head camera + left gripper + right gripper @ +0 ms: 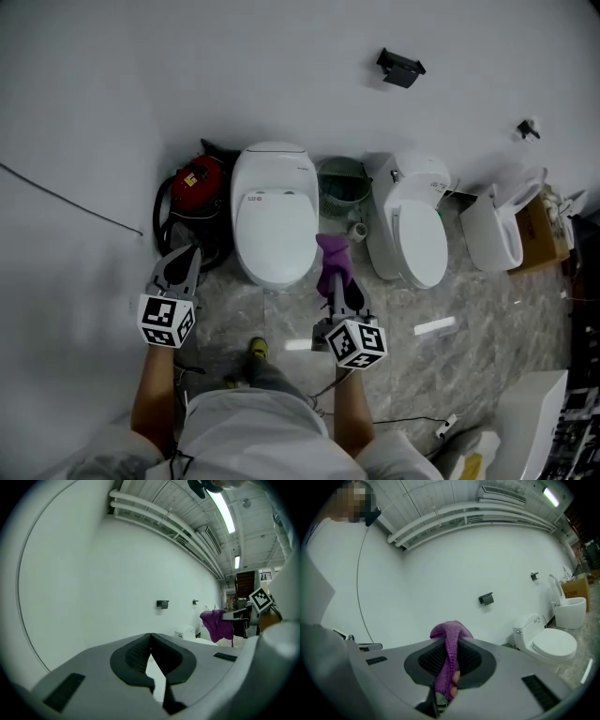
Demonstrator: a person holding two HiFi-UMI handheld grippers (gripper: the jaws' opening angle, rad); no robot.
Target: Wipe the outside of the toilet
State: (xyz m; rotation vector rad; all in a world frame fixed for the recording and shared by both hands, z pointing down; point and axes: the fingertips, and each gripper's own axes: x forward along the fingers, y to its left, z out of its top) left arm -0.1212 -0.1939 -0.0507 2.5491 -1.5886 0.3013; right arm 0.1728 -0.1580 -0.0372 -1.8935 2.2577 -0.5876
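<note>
White wall [281, 75] and grey veined floor [281, 323] bound the scene. Three toilets stand in a row along the wall in the head view. The nearest toilet [274, 216], lid down, lies just ahead of me, between my two grippers. A second toilet [412, 230], lid down, stands to its right, and a third toilet [497, 230], lid raised, stands farther right. One green bin [342, 183] sits between the first two, and one red appliance [200, 180] ringed by a black hose stands at the nearest toilet's left. One black wall holder [400, 67] is mounted above. My left gripper [186, 258] hangs off the nearest toilet's front left corner, apart from it, its jaws pressed together on nothing. My right gripper [336, 279] pinches one purple cloth [333, 255], whose upper end lies just beside that toilet's front right edge; I cannot tell whether it touches. The left gripper view shows the left gripper [150, 635] with its pads meeting at the tip, and, off to the right, the purple cloth [216, 623] hanging from the other tool. The right gripper view shows the cloth [449, 658] clamped between that gripper's jaws. It also shows the second toilet [548, 641], the third toilet [569, 606] and the wall holder [486, 598], but not the nearest toilet.
</note>
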